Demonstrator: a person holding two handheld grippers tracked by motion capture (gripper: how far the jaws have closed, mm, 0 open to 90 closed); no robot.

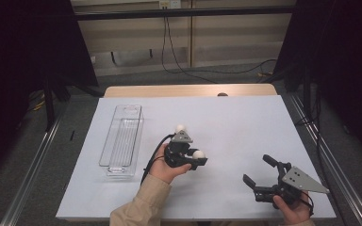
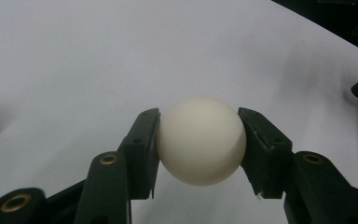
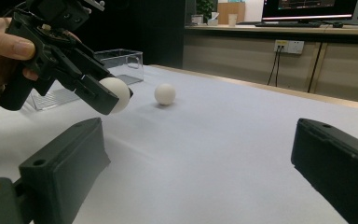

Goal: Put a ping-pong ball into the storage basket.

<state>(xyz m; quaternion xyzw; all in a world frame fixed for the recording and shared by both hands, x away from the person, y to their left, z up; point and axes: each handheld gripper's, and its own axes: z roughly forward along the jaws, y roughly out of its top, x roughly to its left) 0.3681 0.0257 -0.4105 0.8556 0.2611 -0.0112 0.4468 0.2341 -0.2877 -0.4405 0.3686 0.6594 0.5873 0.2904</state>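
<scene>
Left tongs (image 2: 200,154) grasp an unmarked white ball (image 2: 200,140); right tongs (image 3: 196,182) gape released.

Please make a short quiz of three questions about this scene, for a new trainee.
1. True or false: the left gripper is shut on a ball.
2. Where is the second ball? A) inside the clear tray B) loose on the white table C) between the jaws of the right gripper
3. In what state are the jaws of the right gripper?

Key
1. True: both pads press on the ball's sides.
2. B: it sits on the table, beyond the left gripper and apart from the tray.
3. Open, with nothing between them.
</scene>
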